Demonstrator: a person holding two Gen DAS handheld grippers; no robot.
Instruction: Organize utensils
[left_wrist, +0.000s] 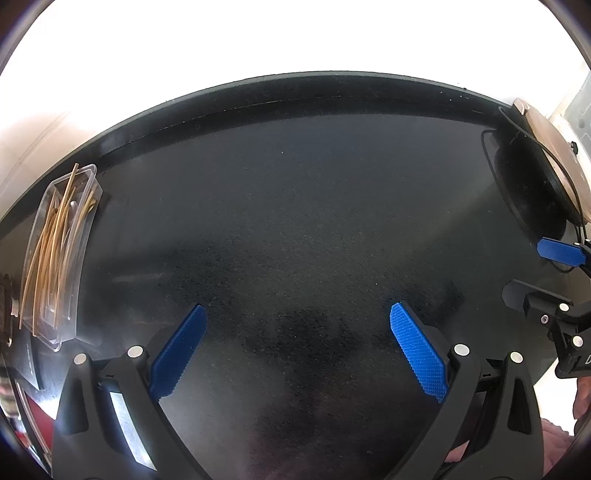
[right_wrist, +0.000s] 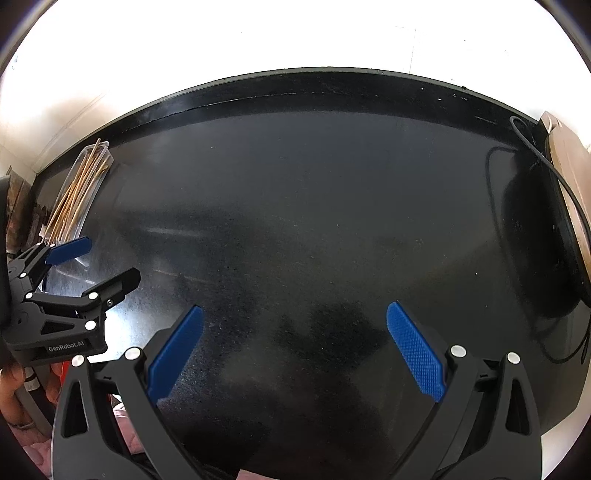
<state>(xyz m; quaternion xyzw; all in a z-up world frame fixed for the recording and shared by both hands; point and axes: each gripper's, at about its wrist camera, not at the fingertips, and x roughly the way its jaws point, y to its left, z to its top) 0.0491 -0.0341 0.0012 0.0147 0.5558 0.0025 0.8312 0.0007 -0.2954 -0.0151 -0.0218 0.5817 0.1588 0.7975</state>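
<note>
A black cable (right_wrist: 554, 177) lies beside a wooden board (right_wrist: 570, 192).

Strong light from behind burns the background white; the dark bench (left_wrist: 295, 206) shows soft glare, and edges bend strongly.

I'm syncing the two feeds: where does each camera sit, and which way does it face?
Left wrist: on the left gripper, facing forward over the black table; the right gripper shows at right.
Right wrist: on the right gripper, facing the same table; the left gripper and a hand show at left.
Shared: the clear tray of wooden sticks, left.
</note>
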